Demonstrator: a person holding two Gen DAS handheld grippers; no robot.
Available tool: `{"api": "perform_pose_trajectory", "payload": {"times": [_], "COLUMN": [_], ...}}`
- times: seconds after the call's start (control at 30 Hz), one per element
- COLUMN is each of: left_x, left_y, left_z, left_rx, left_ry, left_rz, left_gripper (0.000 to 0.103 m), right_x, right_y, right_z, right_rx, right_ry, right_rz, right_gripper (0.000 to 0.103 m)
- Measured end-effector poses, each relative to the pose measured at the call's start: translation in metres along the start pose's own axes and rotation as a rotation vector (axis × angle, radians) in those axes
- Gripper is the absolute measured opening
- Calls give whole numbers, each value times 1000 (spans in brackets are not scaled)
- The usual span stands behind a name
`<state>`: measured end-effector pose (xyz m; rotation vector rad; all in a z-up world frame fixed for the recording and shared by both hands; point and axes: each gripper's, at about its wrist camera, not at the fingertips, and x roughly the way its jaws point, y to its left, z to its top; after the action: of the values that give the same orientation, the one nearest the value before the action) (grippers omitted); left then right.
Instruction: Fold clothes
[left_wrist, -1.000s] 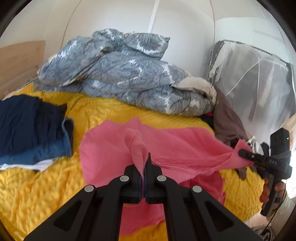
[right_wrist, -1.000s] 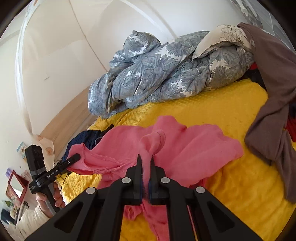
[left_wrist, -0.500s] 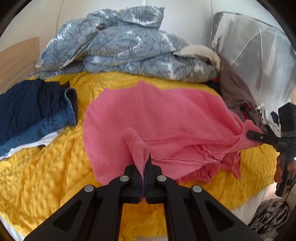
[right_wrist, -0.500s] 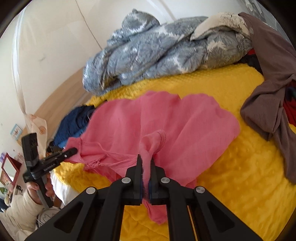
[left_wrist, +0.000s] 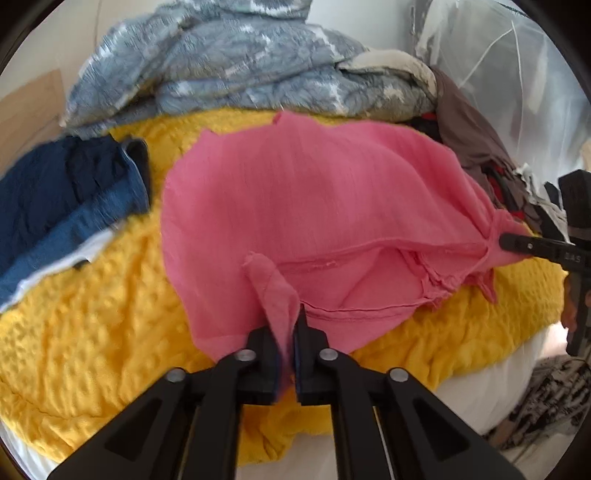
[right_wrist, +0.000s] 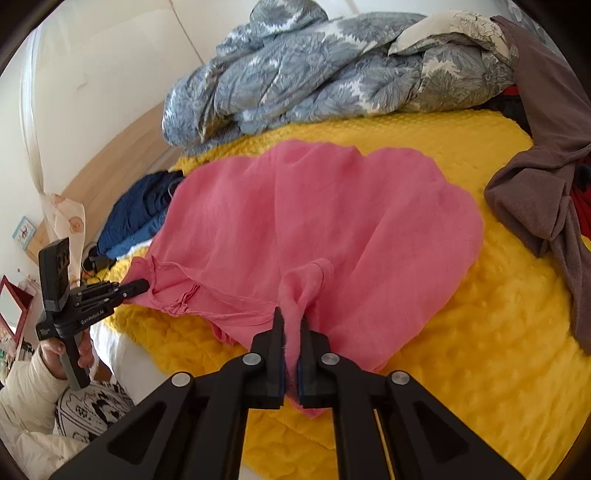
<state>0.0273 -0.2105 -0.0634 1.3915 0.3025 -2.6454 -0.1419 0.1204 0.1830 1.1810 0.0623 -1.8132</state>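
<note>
**op:** Holding the pink garment (left_wrist: 317, 206) by two corners right now. My left gripper (left_wrist: 287, 332) has its jaws pressed together on a bunched corner at the bottom centre of the left wrist view. My right gripper (right_wrist: 291, 332) is pinching another corner the same way in the right wrist view. The rest of the cloth lies spread over the yellow bedspread (left_wrist: 92, 314), filling the middle of both frames.

**reply:** can you see each gripper from the other camera?

**op:** Yep. In the left wrist view, the right one pokes in at the right edge, its tip clamped on a gathered bit of pink fabric. The right wrist view shows the left one at the lower left, in a hand (right_wrist: 55, 350) with a cream sleeve (right_wrist: 26, 398).

**reply:** what else is on the bed?

**op:** Folded navy and denim clothes (left_wrist: 66, 206) just left of the pink piece, a grey floral duvet (right_wrist: 314, 74) heaped along the top, and a brown garment (right_wrist: 546, 166) draped at the right, apart from the pink one.
</note>
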Motion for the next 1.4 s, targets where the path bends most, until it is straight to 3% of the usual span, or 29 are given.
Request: {"api": "perform_pose_trajectory", "payload": {"times": [0.1, 0.13, 0.23, 0.3, 0.47, 0.6, 0.67, 0.8, 0.93, 1.03, 1.1, 1.23, 1.3, 1.37, 1.4], "left_x": [2, -2, -15, -28, -80, -125, -128, -99, -56, -17, 8, 50, 48, 27, 9], "left_y": [5, 7, 12, 19, 34, 25, 14, -4, -33, -44, -43, -23, -10, -2, 2], "left_z": [-4, -6, -12, -12, -13, -17, -9, 17, 40, 45, 42, 22, 15, 12, 11], "left_rx": [-9, -5, -3, -37, -138, -153, -140, -93, -3, 43, 45, -16, -54, -71, -77], "left_ry": [41, 34, -5, -49, -282, -540, -602, -525, -396, -258, -148, 106, 128, 56, -15], "left_rz": [-29, -21, 11, 18, 88, 123, 134, 129, 149, 193, 201, 171, 124, 86, 57], "left_gripper": [32, 34, 36, 38, 41, 62, 73, 73, 73, 73, 73, 72, 72, 71, 71], "right_x": [-2, -3, -13, -22, -37, -48, -54, -58, -26, -1, 18, 58, 62, 46, 32], "right_y": [-3, -3, -8, -10, -5, -1, 2, 9, 31, 39, 38, 15, 0, -11, -15], "right_z": [-3, -3, -7, -11, -5, 1, 4, 12, 26, 30, 28, 17, 12, 15, 18], "right_rx": [13, 17, 38, 55, 55, 52, 51, 39, -20, -68, -86, -31, 29, 56, 65], "right_ry": [24, 32, 31, 19, -73, -151, -190, -248, -205, -166, -104, 106, 165, 118, 68], "right_rz": [-15, -20, -38, -47, -78, -103, -116, -135, -124, -166, -214, -258, -231, -184, -170], "right_gripper": [6, 12, 47, 49, 49, 51, 52, 52, 52, 52, 52, 52, 52, 52, 52]}}
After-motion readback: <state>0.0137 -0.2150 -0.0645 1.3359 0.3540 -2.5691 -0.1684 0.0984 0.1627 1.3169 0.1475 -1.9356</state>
